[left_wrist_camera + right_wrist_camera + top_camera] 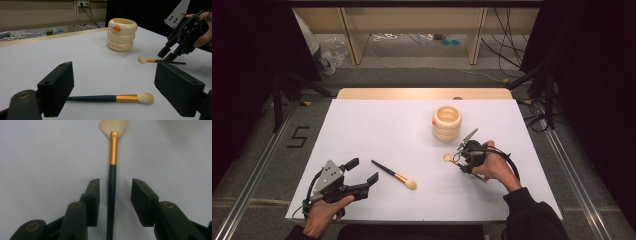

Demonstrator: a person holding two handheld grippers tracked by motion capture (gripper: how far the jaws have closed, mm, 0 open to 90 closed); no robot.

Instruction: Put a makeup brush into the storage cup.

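Both R hand-held gripper [113, 202] jaws flank brush [111, 185], untouched

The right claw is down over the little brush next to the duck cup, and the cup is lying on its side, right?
Not quite. The duck cup stands upright, as the left gripper view shows. The rest holds: the right claw is down over the little brush, whose handle lies between its jaws with gaps on both sides in the right gripper view.

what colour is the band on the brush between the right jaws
Gold, on the fan brush; clearest in the right gripper view.
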